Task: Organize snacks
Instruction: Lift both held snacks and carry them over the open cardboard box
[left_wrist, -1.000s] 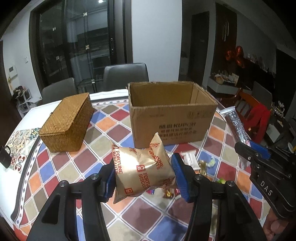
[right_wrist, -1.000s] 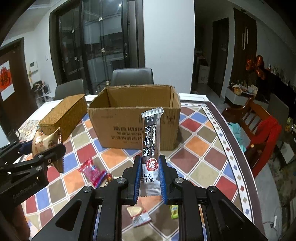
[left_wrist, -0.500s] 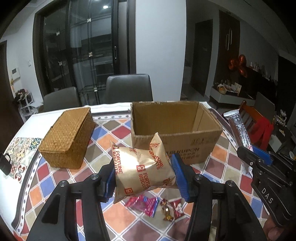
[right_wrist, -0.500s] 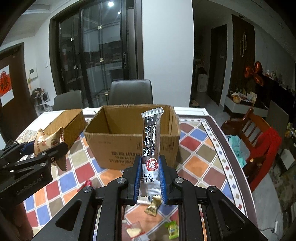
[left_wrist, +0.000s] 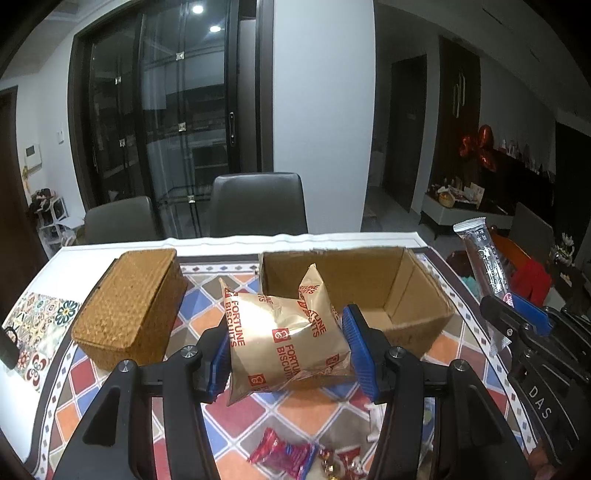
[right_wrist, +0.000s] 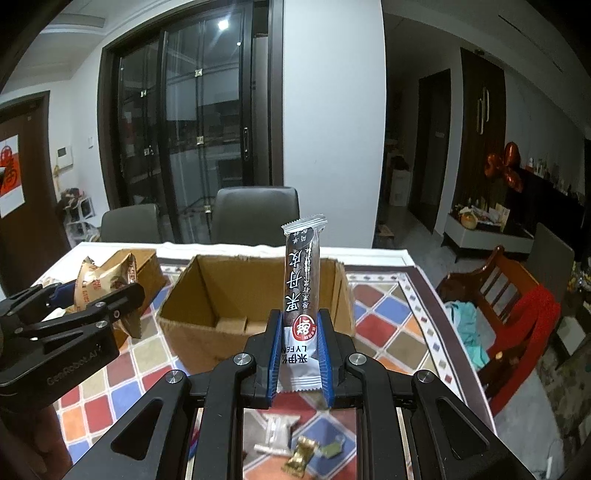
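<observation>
Both grippers loaded, poised at the open box.

Left gripper (left_wrist: 286, 354) pinches the gold biscuit pack (left_wrist: 286, 338) across its width; right gripper (right_wrist: 299, 356) clamps the dark snack bar (right_wrist: 301, 286) at its lower end, bar upright. Both are held in front of the cardboard box (right_wrist: 255, 295), likely to drop in. Loose candies (left_wrist: 284, 452) lie on the table (left_wrist: 236, 417); wicker box (left_wrist: 131, 306) sits left, lid on.

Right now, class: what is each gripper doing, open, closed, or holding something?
Left gripper: closed on the biscuit bag.
Right gripper: closed on the snack bar.
</observation>
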